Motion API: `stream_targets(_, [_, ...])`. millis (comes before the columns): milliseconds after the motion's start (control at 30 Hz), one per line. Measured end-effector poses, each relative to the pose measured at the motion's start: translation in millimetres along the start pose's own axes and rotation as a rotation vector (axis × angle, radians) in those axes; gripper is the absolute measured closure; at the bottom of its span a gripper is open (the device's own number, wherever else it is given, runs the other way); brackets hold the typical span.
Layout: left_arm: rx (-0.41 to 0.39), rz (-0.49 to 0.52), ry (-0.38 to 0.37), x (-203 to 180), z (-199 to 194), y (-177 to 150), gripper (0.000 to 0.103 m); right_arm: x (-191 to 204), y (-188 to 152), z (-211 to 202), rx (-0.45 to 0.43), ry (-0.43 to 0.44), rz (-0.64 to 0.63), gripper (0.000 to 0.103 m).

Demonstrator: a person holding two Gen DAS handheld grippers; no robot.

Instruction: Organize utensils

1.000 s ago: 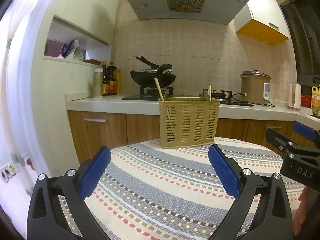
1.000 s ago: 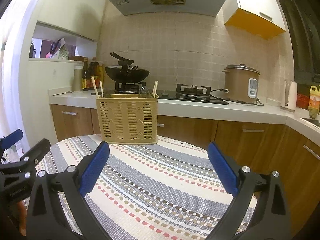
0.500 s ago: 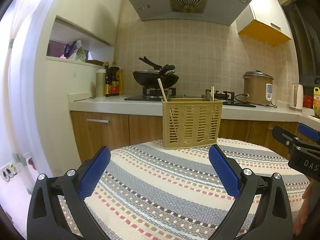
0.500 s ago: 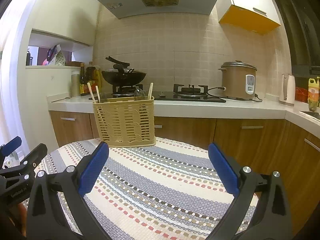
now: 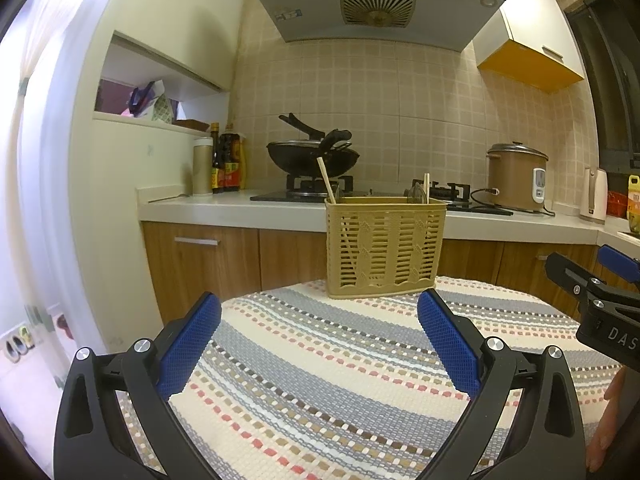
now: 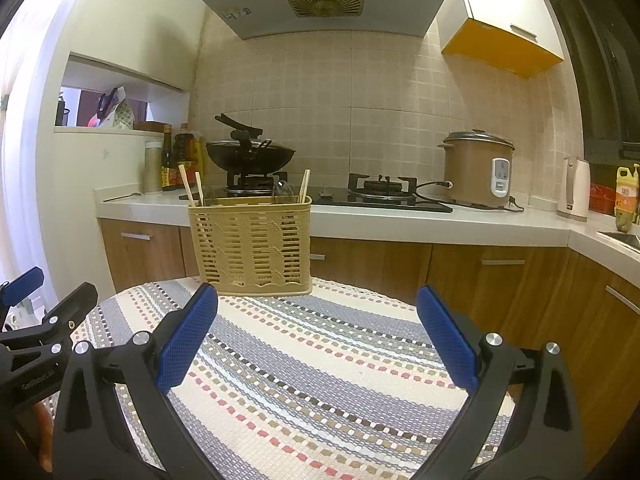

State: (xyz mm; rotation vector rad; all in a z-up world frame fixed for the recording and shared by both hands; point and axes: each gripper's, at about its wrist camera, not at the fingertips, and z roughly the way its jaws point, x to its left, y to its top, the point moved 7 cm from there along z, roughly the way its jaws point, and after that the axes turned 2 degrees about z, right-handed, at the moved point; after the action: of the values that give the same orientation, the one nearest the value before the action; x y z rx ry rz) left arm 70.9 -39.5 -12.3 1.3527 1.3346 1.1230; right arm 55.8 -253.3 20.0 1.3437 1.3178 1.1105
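A tan slotted utensil basket stands at the far edge of a table with a striped woven cloth; it also shows in the right wrist view. Wooden chopsticks stick up at its left and right ends, also seen from the right wrist. A clear spoon-like piece shows inside. My left gripper is open and empty over the cloth, short of the basket. My right gripper is open and empty beside it.
Behind the table runs a kitchen counter with a black wok on a gas stove, sauce bottles, a brown rice cooker and a white kettle. Wooden cabinets stand below, a range hood above.
Both grippers have pulled back and tilted up a little, so the basket sits higher and smaller in both views. Both stay open and empty.
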Motion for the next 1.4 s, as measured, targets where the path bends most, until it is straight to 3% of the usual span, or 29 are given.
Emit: stream_targets(1400, [0.025,-0.006,-0.003,0.4,3.8,-2.6,0.008,-1.4,1.4,-0.7,0.008,0.008,0.024,0.008])
